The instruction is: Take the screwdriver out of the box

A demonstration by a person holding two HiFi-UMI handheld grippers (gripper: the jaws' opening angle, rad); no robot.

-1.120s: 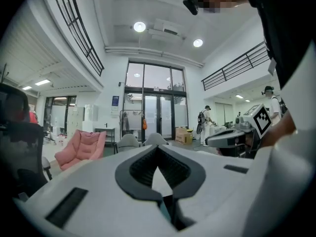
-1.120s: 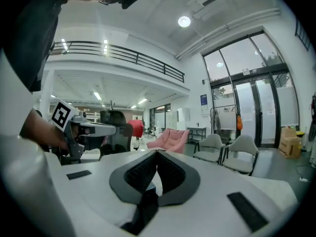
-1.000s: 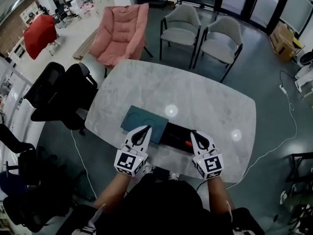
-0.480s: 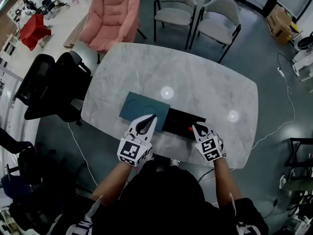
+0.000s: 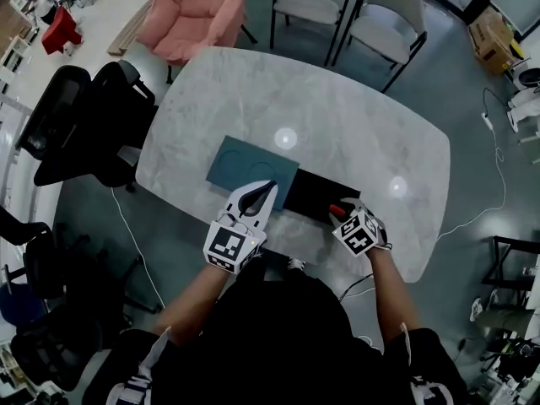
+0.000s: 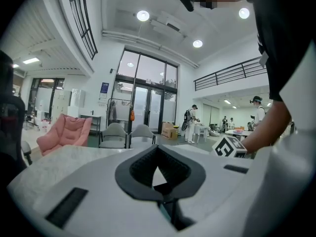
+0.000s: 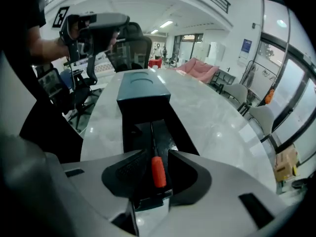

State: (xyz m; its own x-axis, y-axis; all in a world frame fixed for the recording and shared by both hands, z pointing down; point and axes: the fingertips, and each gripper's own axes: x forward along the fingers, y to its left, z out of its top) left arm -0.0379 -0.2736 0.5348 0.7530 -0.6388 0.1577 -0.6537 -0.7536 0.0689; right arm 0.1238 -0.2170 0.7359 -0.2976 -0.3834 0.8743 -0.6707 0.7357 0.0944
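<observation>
A black open box [image 5: 314,194] lies on the marble table [image 5: 354,133], with its teal lid [image 5: 251,167] beside it on the left. The screwdriver [image 7: 158,172], with an orange handle [image 5: 337,210] and a thin dark shaft, lies in the box. My right gripper [image 5: 342,214] tips steeply down over the box's near end. Its jaws [image 7: 158,153] are opening and stand on either side of the handle without pressing on it. My left gripper [image 5: 270,187] hovers over the lid's near right corner and points about level, jaws [image 6: 157,158] shut and empty.
Two grey chairs [image 5: 388,19] and a pink armchair [image 5: 198,7] stand at the table's far side, black office chairs [image 5: 84,125] at its left. The box's dark walls [image 7: 129,132] flank the screwdriver. People stand far off in the hall [image 6: 191,123].
My right gripper has sunk toward the box's near end and tipped downward over the orange handle. The left gripper has hardly moved.
</observation>
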